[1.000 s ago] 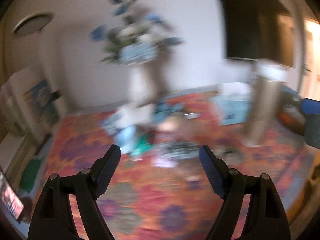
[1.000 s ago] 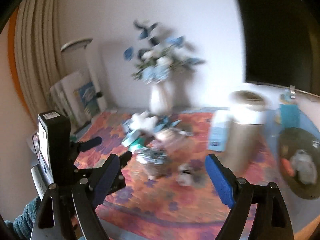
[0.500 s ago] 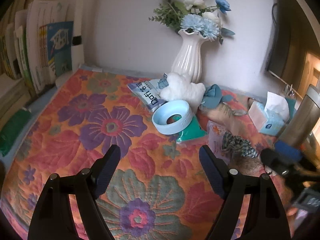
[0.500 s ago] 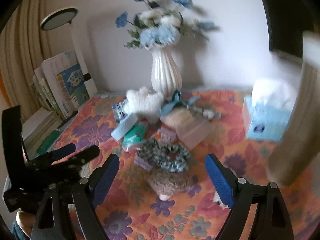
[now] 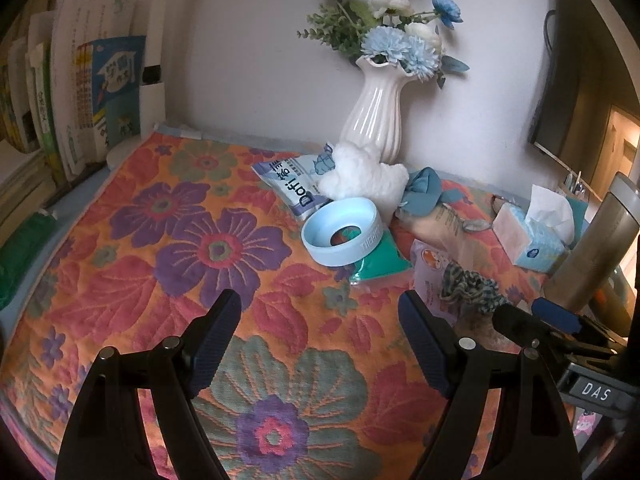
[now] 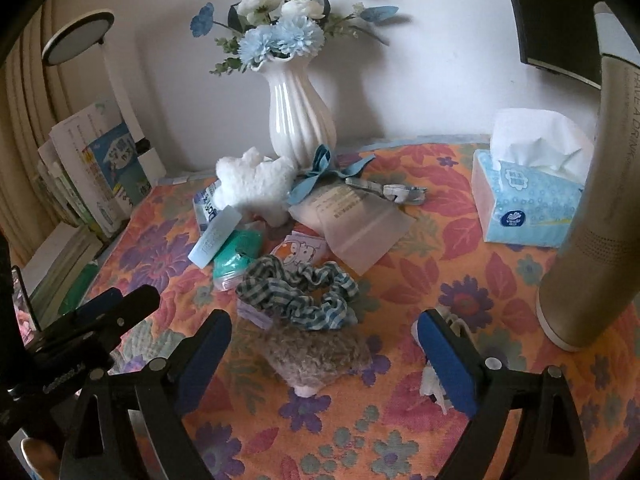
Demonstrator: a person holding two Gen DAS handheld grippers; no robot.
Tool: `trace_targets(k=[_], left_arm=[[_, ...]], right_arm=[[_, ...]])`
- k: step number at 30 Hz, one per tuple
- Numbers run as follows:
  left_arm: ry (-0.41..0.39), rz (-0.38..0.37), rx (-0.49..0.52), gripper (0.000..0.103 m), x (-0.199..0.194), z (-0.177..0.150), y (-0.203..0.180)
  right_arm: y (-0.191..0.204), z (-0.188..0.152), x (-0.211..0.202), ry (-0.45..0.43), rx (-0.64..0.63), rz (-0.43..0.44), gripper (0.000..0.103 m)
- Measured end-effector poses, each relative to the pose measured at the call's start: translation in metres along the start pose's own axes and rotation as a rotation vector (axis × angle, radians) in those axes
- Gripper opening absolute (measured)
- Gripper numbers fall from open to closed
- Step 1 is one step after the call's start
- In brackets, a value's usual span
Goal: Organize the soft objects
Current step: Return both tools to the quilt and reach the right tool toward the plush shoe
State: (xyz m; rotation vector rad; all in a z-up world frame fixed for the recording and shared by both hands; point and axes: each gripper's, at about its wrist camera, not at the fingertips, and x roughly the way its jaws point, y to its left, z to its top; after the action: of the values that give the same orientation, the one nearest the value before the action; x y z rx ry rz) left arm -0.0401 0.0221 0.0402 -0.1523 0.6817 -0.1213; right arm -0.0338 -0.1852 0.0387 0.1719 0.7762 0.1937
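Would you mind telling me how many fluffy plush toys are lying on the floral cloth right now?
2. A white plush lies against the foot of the white vase; a brown-grey plush lies nearest, just in front of the checked scrunchie. The pile may hide others.

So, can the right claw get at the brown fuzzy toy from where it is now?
Probably yes. The right claw is opening, empty, with the brown fuzzy toy lying right ahead between its fingers. Only the checked scrunchie overlaps the toy's far edge.
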Motion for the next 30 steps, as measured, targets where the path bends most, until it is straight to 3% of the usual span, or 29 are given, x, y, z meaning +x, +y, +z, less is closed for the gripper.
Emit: trace_targets(k=[17, 19, 23, 27, 30], left_arm=[[0.035, -0.001, -0.004, 0.08, 0.006, 0.002, 0.002], [0.062, -0.022, -0.02, 0.08, 0.008, 0.003, 0.007], [0.144, -0.141, -0.07, 0.079, 0.002, 0.007, 0.026], [0.223, -0.144, -0.04, 0.079, -0.001, 0.025, 0.03], [0.234, -0.137, 0.004, 0.079, 0.008, 0.044, 0.021]], right_arm=[[-0.012, 0.001, -0.004, -0.01, 0.069, 0.029, 0.096], [-0.013, 0.0, -0.008, -0.021, 0.074, 0.022, 0.096], [-0.017, -0.006, -0.023, -0.004, 0.064, -0.002, 0.096], [-0.033, -0.014, -0.035, 0.036, 0.073, -0.026, 0.096], [-0.046, -0.013, -0.036, 0.066, 0.095, -0.078, 0.096]])
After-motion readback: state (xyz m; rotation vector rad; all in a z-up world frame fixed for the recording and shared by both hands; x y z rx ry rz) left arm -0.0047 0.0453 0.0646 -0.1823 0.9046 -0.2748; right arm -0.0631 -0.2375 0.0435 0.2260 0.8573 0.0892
